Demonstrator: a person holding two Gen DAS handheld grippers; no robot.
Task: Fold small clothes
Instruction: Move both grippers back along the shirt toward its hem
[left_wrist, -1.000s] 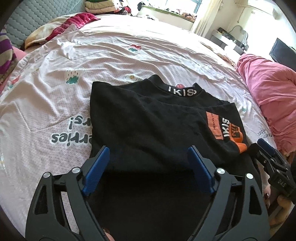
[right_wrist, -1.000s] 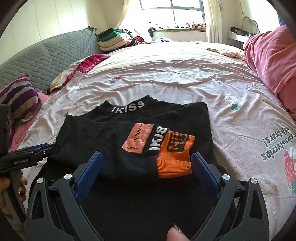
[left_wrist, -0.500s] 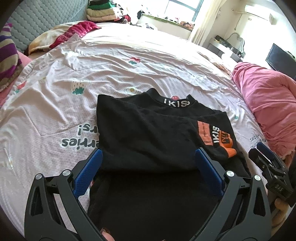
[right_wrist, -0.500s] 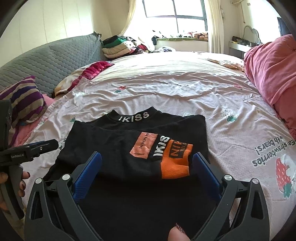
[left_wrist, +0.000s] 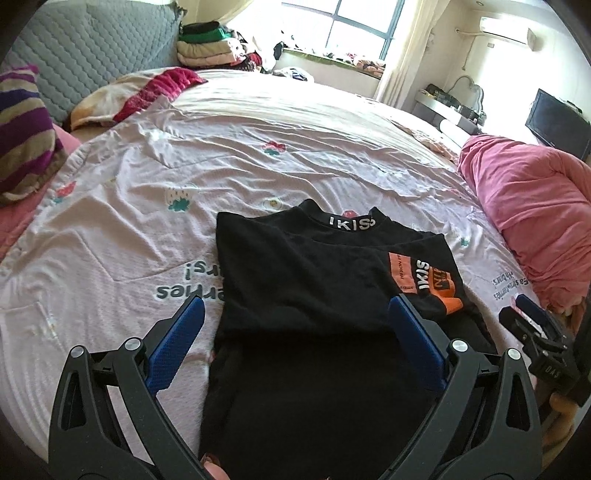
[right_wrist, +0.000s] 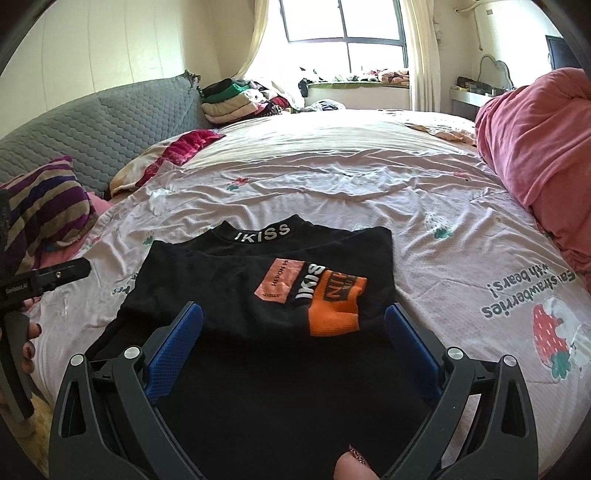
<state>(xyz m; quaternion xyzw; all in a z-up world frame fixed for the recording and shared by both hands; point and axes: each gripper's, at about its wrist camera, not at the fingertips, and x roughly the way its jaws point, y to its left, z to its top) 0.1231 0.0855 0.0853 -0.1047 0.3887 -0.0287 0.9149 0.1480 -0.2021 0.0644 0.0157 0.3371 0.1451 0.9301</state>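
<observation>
Black IKISS top (left_wrist: 306, 280) lies flat on the pink strawberry-print bedsheet (left_wrist: 229, 158), near the front edge of the bed, collar pointing away toward the window. It's partly folded already: both sides look turned in toward the middle, w/ the orange-cuffed sleeve (right_wrist: 332, 302) laid across the front on the right side. Shape is now a fairly tidy rectangle up top, but the lower part of the garment hangs long toward the viewer, dark & hard to read under the grippers.

Left gripper (left_wrist: 295, 339): jaws have just been opening and now stand spread wide, blue pads either side of the shirt's lower section, nothing pinched; the cloth lies below, not between the pads as far as I can tell. Right gripper (right_wrist: 293, 339): also spread wide, empty, hovering over the hem-side area just below the orange cuff. Neither claw touches fabric that I can see.

Judgement: sleeve/side folds done, approx. halfway. Left to do: bring the bottom up toward the collar, maybe once more for a compact packet. Prob. each claw needs to drop to a bottom corner & pinch it.

Elsewhere: pink blanket (right_wrist: 535, 147) heaped at right, striped pillow (right_wrist: 48, 206) at left, stack of folded clothes (right_wrist: 232, 99) by the grey headboard.
</observation>
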